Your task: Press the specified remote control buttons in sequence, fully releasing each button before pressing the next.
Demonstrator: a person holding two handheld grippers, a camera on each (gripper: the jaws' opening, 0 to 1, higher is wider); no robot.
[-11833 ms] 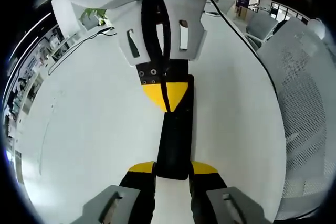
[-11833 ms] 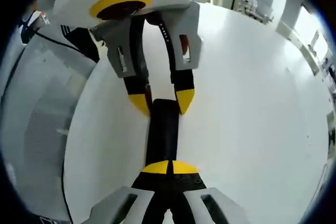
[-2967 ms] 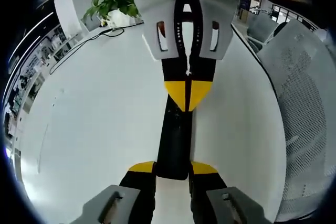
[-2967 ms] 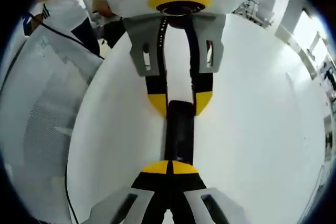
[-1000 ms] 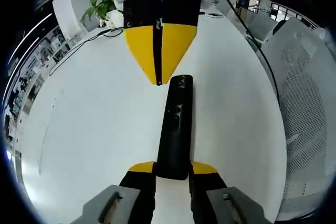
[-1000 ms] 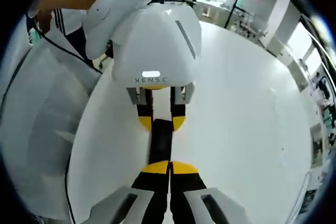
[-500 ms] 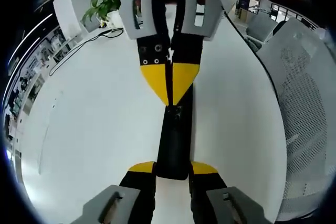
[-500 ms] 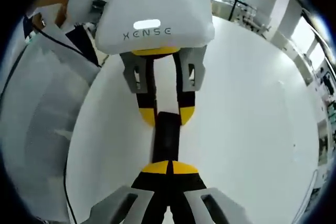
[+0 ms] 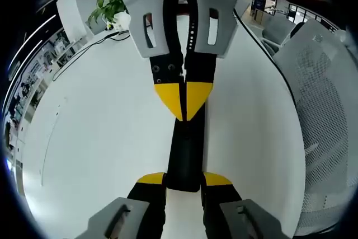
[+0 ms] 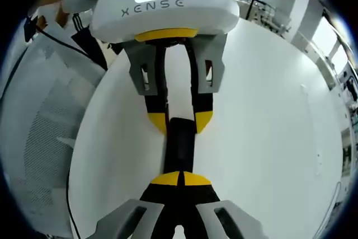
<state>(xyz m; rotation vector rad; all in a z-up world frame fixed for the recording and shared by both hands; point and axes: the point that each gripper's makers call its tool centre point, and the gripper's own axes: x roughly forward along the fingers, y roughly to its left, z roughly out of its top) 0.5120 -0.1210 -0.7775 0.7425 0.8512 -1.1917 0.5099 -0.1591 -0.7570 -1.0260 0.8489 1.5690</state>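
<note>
Remote control point(image 9: 185, 155), slim, stiff and light, lay on the white table point(image 9: 95, 138); I clamped its near end in the left gripper point(image 9: 184, 182), while the right gripper point(image 10: 180, 180), jaws together, pressed its slippery face.

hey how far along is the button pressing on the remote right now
Done: the left tongs grip the near end of the black remote on the white table, steadying it. In hand: the right tongs, shut, have their yellow tips down on the remote's face, apparently mid-press. Left: releasing this button and any later ones. How many presses are already done cannot be told from these views.
</note>
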